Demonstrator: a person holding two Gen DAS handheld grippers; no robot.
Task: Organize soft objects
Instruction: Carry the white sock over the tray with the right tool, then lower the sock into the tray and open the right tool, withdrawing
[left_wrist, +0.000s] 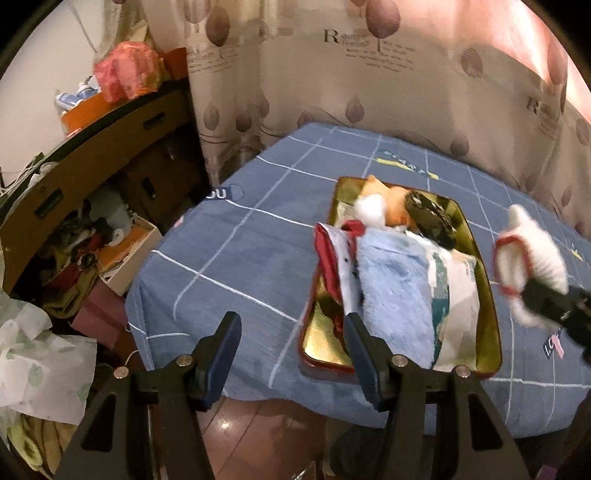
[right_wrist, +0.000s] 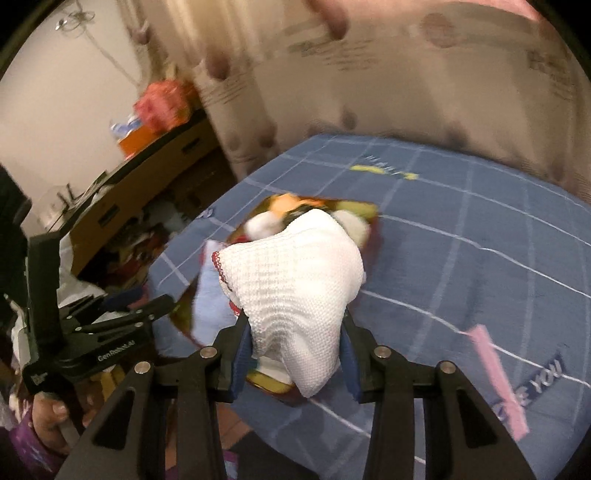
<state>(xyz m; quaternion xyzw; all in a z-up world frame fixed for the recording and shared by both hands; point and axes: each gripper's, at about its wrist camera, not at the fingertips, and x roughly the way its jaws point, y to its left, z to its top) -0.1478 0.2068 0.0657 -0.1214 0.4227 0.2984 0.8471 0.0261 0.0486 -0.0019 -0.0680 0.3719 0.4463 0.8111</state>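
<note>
One left gripper (right_wrist: 147, 314) reads "GenRobot.AI".

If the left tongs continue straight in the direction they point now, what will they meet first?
Probably the blue checked bedcover, just left of the gold tray. The left tongs are open and empty, and nothing stands in their way, though the depth is hard to judge.
</note>
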